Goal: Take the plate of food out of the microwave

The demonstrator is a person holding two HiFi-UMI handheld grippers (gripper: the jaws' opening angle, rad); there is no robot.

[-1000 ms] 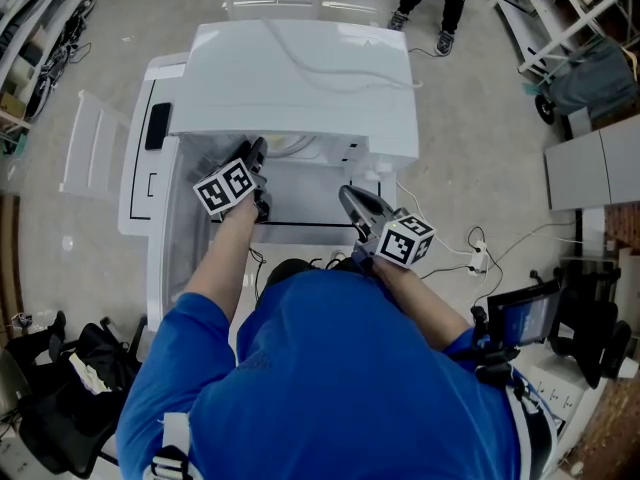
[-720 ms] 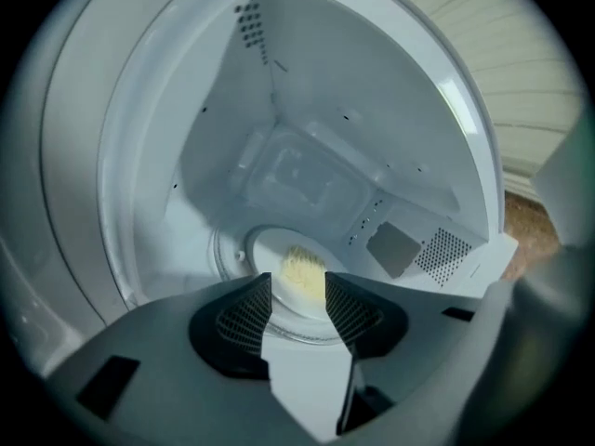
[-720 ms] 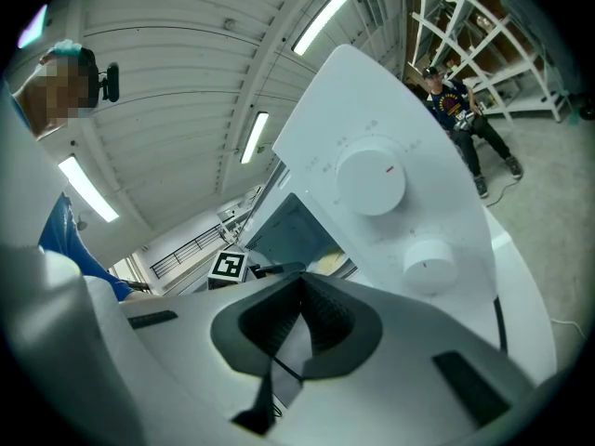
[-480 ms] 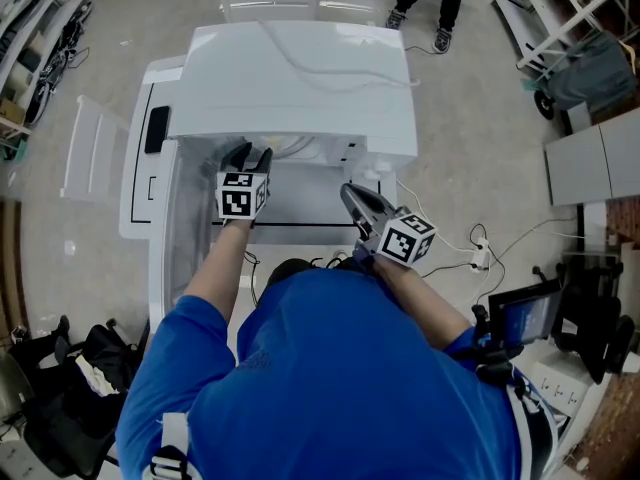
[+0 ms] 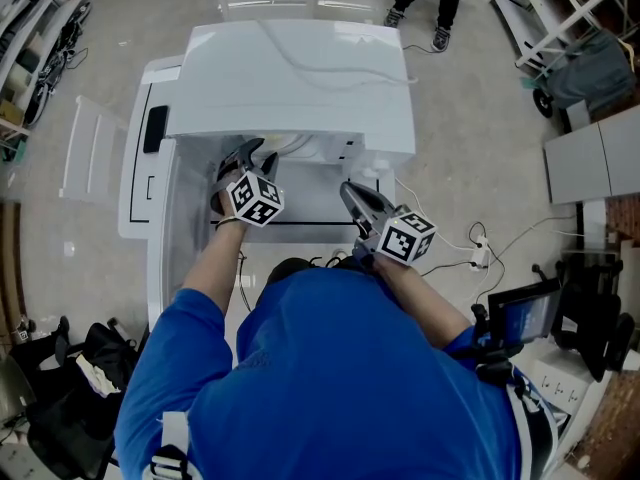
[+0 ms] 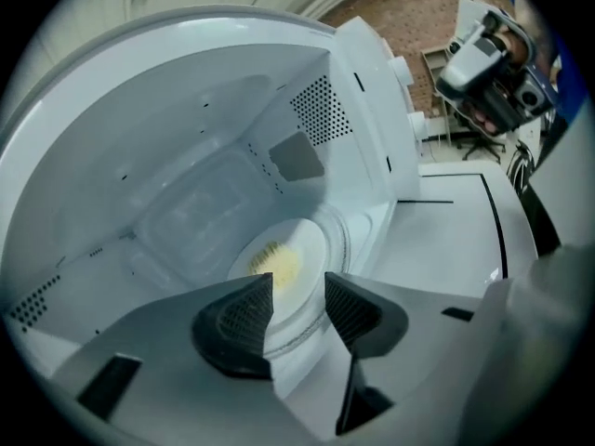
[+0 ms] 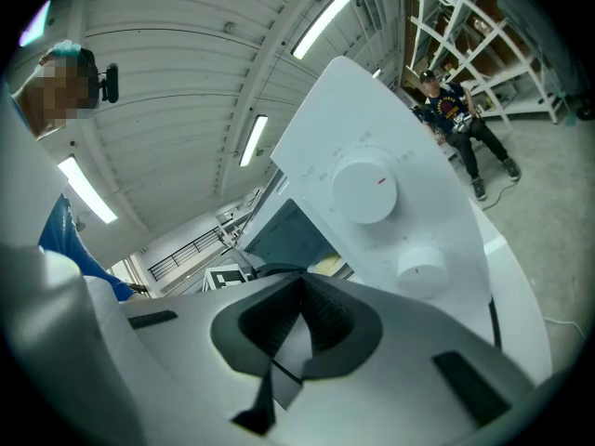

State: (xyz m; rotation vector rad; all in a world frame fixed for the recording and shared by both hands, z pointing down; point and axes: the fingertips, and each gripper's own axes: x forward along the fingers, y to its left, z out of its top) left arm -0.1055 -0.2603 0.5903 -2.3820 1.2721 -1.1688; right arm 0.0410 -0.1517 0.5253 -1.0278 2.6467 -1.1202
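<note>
The left gripper (image 6: 297,286), fingers apart, should straddle the plate (image 6: 302,240) rim squarely before closing; the right gripper (image 7: 299,286) has its fingers closed, empty.

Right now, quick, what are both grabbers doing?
Left gripper: open, nothing gripped; the plate of food sits just beyond it.
Right gripper: shut, holding nothing.

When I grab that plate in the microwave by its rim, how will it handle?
The plate looks rigid and glossy: it likely won't flex but may slip in the left gripper. Gripped at one edge it would probably tilt, and the yellow food could slide. The glass turntable beneath may shift.
</note>
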